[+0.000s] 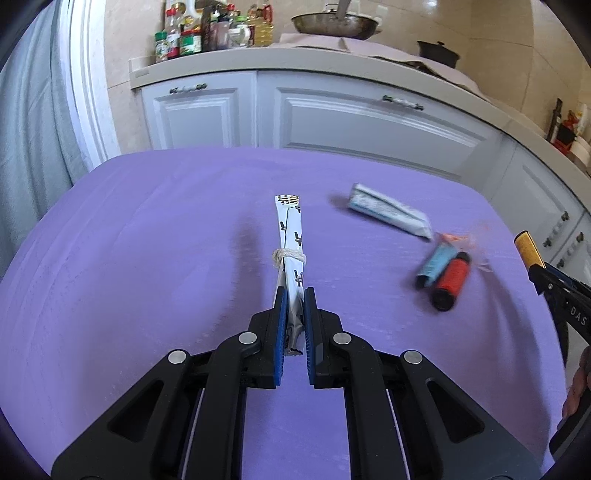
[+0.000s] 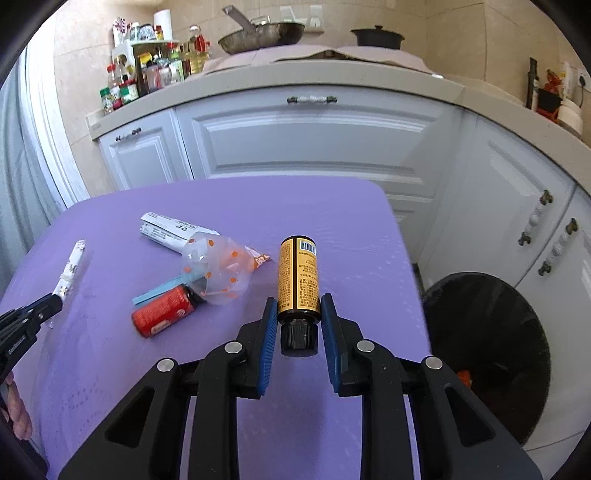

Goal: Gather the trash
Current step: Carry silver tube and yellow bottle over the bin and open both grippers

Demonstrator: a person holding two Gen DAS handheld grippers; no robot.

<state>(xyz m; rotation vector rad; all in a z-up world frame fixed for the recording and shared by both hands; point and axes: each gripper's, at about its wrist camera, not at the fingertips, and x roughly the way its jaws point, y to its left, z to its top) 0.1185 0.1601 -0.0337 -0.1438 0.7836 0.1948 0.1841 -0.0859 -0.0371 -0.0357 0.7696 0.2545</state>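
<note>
Trash is being held in both grippers above a purple table (image 2: 332, 221). A flat folded paper wrapper (image 1: 291, 236), white with dark print and tied round its middle with pale string, is being pinched between the blue pads of the left gripper (image 1: 294, 299), whose jaws are standing narrow on its lower end; the wrapper is sticking forward over the table's middle. A small amber bottle (image 2: 298, 277) with a yellow label and a ribbed black cap is being clamped at its neck end by the right gripper (image 2: 298, 310), the jaws set about bottle-wide, with the cap pointing back toward the camera.

Open cloth is being left to the left of the wrapper and along the near edge. The remaining litter is gathered in the right-centre: a crumpled white tube (image 2: 173, 230), a clear plastic wrapper with orange dots (image 2: 218, 269), a red cylindrical can (image 2: 162, 312) lying on its side, and a light blue strip (image 2: 159, 291) touching it. In the left wrist view this cluster is blurred.

The table's right edge is being passed close by a black round bin (image 2: 491, 354) on the floor, something orange showing inside. White panelled cabinets (image 2: 314, 136) are curving behind, under a pale counter (image 2: 332, 74) carrying bottles, a pan (image 2: 262, 35) and a dark pot (image 2: 376, 37).
</note>
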